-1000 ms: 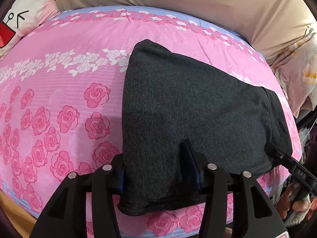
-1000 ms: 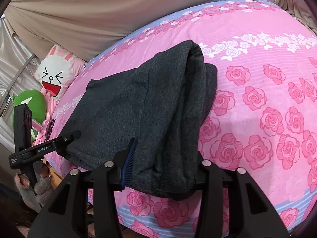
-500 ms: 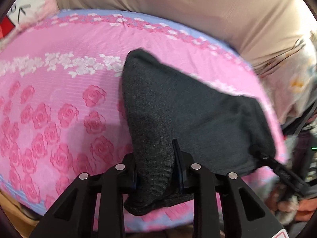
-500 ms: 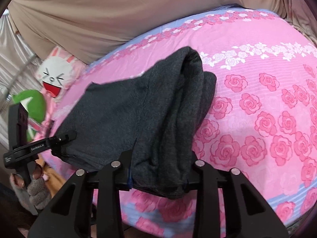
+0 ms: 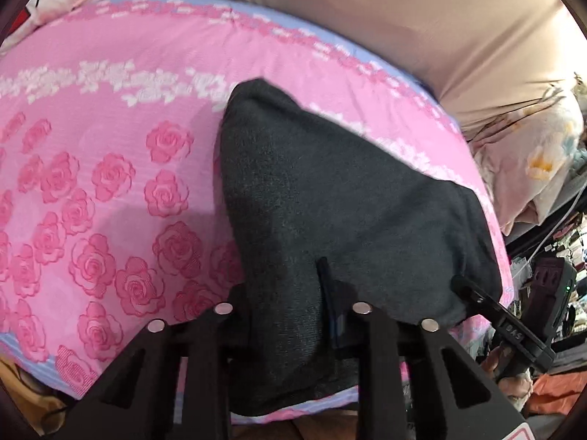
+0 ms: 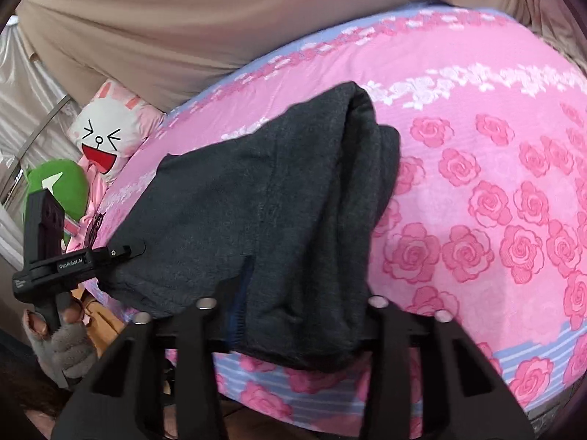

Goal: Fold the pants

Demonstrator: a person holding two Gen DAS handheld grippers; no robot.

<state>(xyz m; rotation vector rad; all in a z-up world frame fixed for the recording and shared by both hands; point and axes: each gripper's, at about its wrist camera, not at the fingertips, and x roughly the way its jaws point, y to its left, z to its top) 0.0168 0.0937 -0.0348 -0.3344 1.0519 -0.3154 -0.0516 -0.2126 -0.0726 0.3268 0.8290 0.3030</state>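
Dark grey folded pants lie on a pink rose-print bed sheet, their near edge at the bed's front. My left gripper has the pants' near left corner bunched between its fingers; its jaws are closing and the pads press the cloth. In the right wrist view the pants show a thick folded edge on the right. There my right gripper pinches the near right corner. Each gripper also shows in the other's view: the right gripper, the left gripper.
A beige fabric wall runs behind the bed. A cartoon rabbit pillow and a green plush sit at the bed's left end. Floral bedding and clutter lie to the right. A gloved hand holds the left gripper.
The left jaws narrowed onto the pants' near left corner and bunched the cloth. The right jaws narrowed a little onto the near right corner. Both hands stayed about where they were.
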